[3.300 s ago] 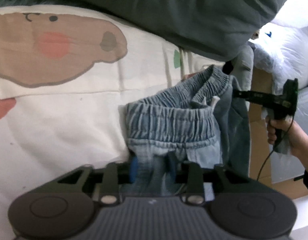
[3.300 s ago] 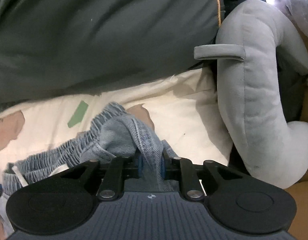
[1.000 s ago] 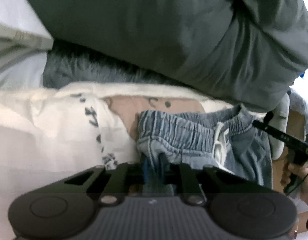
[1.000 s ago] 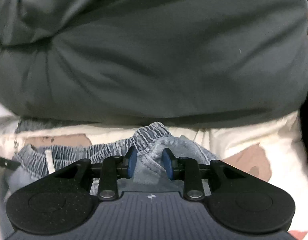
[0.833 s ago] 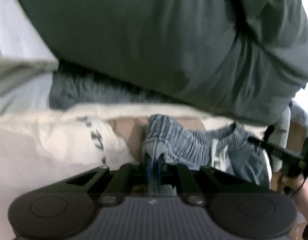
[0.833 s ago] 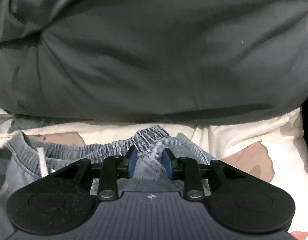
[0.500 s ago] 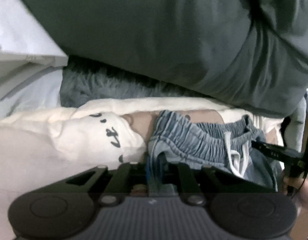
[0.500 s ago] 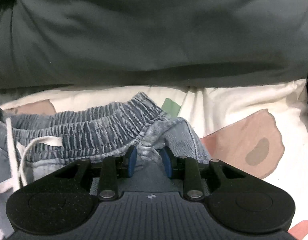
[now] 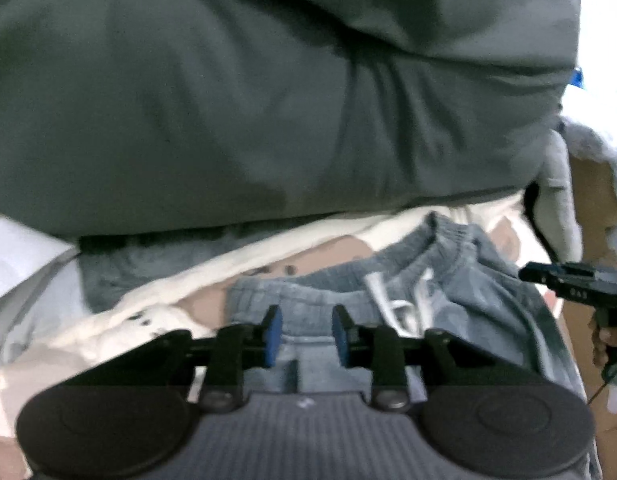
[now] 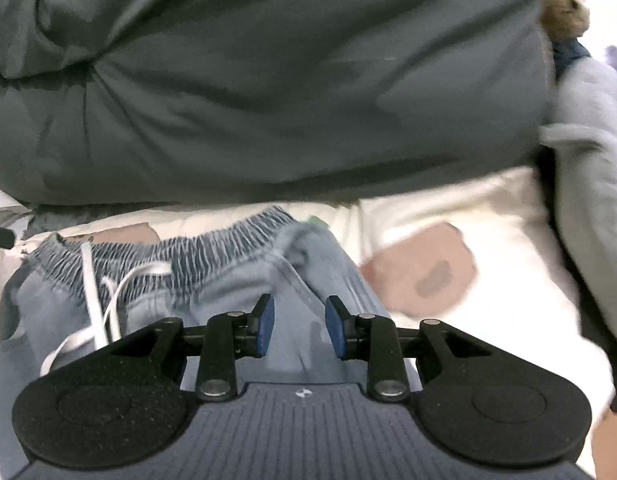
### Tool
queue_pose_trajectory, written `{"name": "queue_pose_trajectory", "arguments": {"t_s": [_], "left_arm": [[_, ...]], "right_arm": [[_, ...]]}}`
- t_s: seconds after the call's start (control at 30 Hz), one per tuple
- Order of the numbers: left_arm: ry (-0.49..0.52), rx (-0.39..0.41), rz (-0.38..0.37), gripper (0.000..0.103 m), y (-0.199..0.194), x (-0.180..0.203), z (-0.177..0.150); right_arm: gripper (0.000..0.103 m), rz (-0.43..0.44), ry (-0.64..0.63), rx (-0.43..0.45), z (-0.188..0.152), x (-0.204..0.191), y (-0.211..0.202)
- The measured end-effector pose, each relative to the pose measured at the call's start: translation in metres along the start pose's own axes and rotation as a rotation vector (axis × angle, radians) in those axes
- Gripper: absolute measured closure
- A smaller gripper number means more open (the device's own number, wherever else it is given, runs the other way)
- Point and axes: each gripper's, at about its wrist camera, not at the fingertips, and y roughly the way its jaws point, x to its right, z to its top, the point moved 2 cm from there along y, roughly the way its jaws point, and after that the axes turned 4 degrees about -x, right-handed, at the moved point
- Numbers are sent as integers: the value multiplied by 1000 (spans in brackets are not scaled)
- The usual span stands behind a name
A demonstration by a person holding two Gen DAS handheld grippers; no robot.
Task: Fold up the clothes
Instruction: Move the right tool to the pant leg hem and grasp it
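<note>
Blue denim shorts [image 9: 480, 304] with an elastic waistband and a white drawstring [image 10: 93, 288] lie on the cream printed sheet [image 10: 488, 232]. My left gripper [image 9: 307, 336] hovers just over the waistband's left end. Its jaws are opening and the blue pads [image 9: 273, 336] press on nothing; the denim lies below the gap. My right gripper [image 10: 299, 330] stands open above the right side of the shorts [image 10: 244, 280], with the cloth flat under it and not pinched. The right gripper [image 9: 572, 280] also shows at the right edge of the left wrist view, in a hand [image 9: 604, 340].
A big dark green duvet [image 9: 248, 100] bulges close behind the shorts and overhangs the sheet. A grey fuzzy blanket [image 9: 148, 264] lies at the left under it. A grey plush cushion [image 10: 588, 160] stands at the right, with cardboard [image 9: 592, 208] beyond.
My left jaws have parted and let go of the waistband, and that gripper has risen. The right gripper has drawn back from the waistband with its gap unchanged; the shorts now lie flatter.
</note>
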Motion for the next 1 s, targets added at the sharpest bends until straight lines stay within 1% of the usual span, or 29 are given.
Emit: {"name": "queue_pose_trajectory", "arguments": {"t_s": [0.07, 0.17, 0.3, 0.4, 0.5, 0.6, 0.63, 0.7, 0.8, 1.0], "left_arm": [[8, -6, -13, 67, 3, 9, -2], [34, -17, -27, 61, 9, 26, -5], [60, -35, -41, 56, 12, 45, -9], [90, -51, -31, 50, 18, 60, -12], [112, -79, -18, 47, 25, 74, -14], [150, -84, -25, 39, 24, 94, -20], [163, -86, -28, 37, 24, 101, -21], [189, -93, -37, 35, 23, 114, -26], [233, -117, -50, 34, 23, 135, -33], [306, -163, -68, 33, 30, 177, -47]], "right_arm": [[68, -4, 13, 4, -13, 5, -20], [68, 0, 53, 3, -38, 19, -48], [68, -49, 130, -14, -65, 45, -76], [67, -82, 195, 15, -83, 63, -104], [66, -104, 244, 25, -101, 76, -129], [63, -123, 274, 37, -125, 81, -154], [59, -130, 284, 41, -133, 83, -163], [57, -145, 307, 49, -156, 83, -181], [56, -165, 340, 50, -192, 83, -205], [56, -235, 465, 59, -273, 88, -253]]}}
